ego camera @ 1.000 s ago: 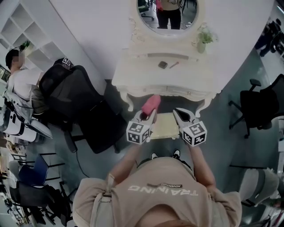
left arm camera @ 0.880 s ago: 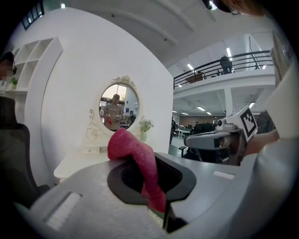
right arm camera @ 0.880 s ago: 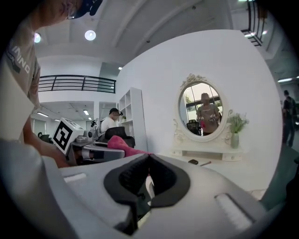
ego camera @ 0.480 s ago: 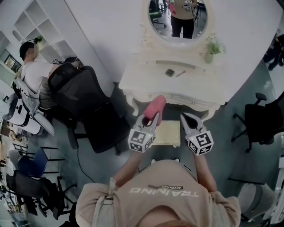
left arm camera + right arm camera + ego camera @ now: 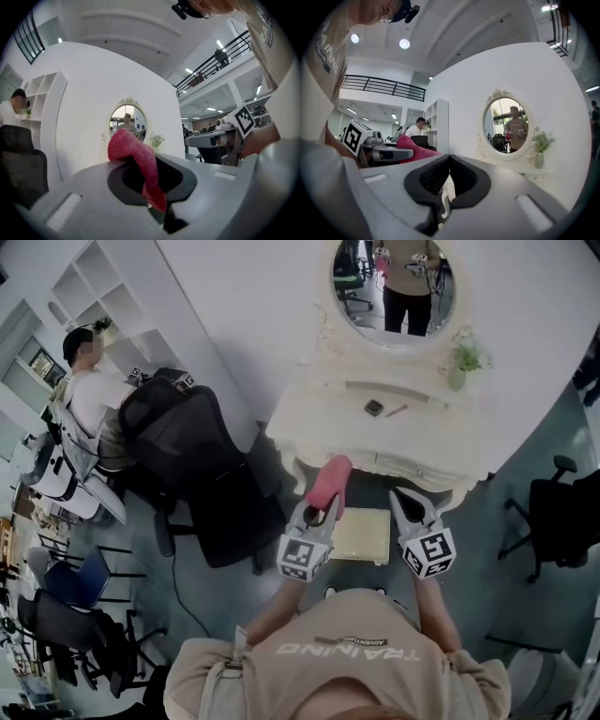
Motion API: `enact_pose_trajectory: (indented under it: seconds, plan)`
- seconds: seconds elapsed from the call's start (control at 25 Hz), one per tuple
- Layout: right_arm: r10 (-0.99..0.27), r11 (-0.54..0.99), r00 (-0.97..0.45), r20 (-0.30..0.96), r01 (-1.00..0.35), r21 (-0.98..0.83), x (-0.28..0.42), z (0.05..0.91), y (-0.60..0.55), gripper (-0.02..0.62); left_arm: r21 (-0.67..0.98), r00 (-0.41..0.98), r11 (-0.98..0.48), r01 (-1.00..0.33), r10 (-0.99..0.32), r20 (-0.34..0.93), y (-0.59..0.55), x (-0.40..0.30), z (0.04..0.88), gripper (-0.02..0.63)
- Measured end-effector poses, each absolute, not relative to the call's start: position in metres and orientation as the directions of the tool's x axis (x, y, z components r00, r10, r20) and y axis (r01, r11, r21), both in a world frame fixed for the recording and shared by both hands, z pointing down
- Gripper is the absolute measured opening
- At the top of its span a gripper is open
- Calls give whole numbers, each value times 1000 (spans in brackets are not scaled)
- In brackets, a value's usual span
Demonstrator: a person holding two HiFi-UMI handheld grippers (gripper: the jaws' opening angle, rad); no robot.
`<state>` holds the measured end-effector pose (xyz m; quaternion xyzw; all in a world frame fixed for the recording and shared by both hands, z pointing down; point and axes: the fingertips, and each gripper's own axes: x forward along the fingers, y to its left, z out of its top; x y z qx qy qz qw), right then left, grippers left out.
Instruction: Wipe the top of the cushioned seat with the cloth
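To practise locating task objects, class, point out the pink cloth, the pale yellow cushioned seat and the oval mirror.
Pink cloth (image 5: 330, 482), head view: middle of the bunch.
Pale yellow cushioned seat (image 5: 364, 535), head view: bare top.
Oval mirror (image 5: 398, 287), head view: centre of glass.

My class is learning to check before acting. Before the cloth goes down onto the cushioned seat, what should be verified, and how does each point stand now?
1. Cloth gripped: ok. The left gripper is shut on the pink cloth.
2. Top of the cushioned seat free of objects: ok for the part showing between the grippers; the rest is hidden.
3. Cloth touching the seat: not ok. The left gripper view faces the mirror, not the seat.
4. Right gripper clear of the wiping path: cannot tell. It is shut, and in the head view it overlaps the seat's right edge.
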<state>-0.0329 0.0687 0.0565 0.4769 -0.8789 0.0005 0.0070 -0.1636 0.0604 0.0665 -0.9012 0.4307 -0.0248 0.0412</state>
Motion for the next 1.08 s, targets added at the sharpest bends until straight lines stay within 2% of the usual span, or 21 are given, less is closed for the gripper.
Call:
enact_pose_trajectory:
  seconds: [0.64, 1.08]
  plan:
    - [-812, 583, -583, -10, -812, -11, -23, 50, 52, 4, -76, 670, -668, -741, -742, -7, 44, -134, 58, 32]
    - [-792, 610, -610, -21, -792, -2, -42, 45, 41, 3, -75, 673, -669, -739, -739, -41, 32, -145, 44, 32]
